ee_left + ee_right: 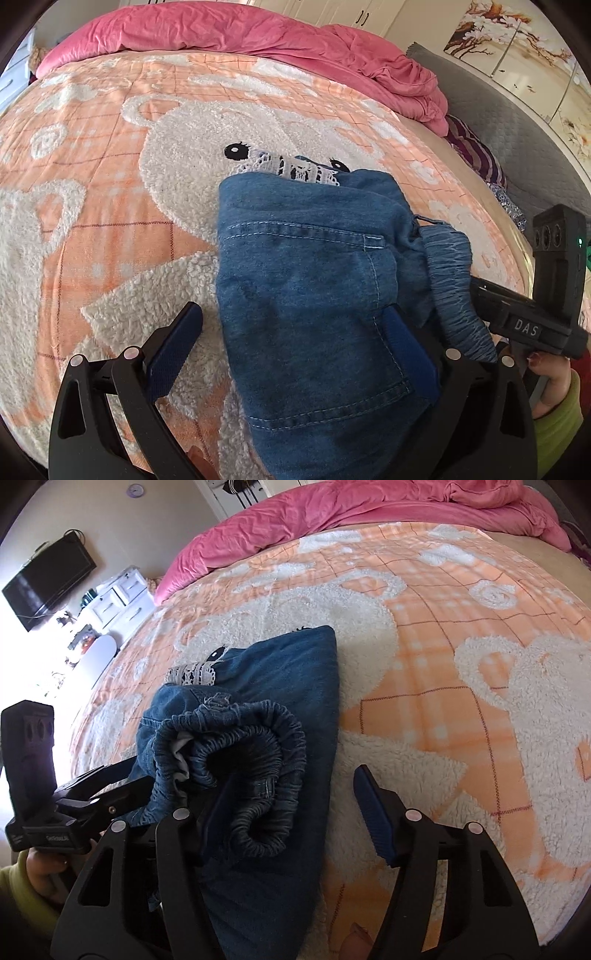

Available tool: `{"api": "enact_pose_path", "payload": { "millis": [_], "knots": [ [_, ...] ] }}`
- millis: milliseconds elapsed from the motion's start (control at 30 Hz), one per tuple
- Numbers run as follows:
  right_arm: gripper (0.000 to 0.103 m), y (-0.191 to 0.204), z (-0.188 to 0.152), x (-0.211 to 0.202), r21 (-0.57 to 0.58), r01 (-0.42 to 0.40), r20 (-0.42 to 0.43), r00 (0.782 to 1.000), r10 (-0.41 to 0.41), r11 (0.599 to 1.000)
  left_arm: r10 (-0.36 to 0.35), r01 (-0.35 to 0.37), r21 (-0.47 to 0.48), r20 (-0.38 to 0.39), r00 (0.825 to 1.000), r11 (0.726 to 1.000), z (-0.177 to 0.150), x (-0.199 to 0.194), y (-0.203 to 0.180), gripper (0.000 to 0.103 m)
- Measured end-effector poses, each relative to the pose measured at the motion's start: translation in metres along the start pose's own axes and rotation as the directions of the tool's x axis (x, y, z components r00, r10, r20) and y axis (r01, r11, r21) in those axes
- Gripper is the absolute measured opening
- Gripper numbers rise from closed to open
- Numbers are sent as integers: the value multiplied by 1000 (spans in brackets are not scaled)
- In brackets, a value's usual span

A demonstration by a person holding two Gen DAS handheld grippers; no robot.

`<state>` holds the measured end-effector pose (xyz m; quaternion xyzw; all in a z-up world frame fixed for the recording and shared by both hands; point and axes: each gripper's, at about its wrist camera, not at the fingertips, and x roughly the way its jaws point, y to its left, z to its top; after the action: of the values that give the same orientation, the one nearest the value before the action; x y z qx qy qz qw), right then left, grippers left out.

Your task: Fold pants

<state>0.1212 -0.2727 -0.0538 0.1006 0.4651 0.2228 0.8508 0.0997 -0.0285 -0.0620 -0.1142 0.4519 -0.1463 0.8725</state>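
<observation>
The left gripper (pixel 295 350) stands wide, its pads apart over the near end of the folded denim pants (pixel 314 295), one pad on the fabric, gripping nothing. The right gripper (pixel 295 812) also gapes, one pad tucked under the bunched elastic waistband (pixel 251 760) and the other clear over the orange fleece bedspread (pixel 461 720), where the pants lie at the near edge, lace hem (pixel 192 674) at the far end. That springy waistband may uncurl and spoil the fold if nothing pins it

Home bedroom, bed (pixel 110 206), pink duvet (pixel 221 33), television (pixel 48 583)
</observation>
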Motion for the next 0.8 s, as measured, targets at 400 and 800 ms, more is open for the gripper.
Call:
{"api": "enact_pose_path", "payload": {
  "millis": [400, 800],
  "knots": [
    [22, 17, -5, -1, -29, -29, 22, 999, 30, 999, -24, 25, -23, 26, 999, 999, 4, 1, -6, 50],
    [15, 58, 15, -24, -148, 28, 120, 993, -10, 989, -45, 46, -8, 83, 996, 999, 21, -26, -10, 38]
  ]
}}
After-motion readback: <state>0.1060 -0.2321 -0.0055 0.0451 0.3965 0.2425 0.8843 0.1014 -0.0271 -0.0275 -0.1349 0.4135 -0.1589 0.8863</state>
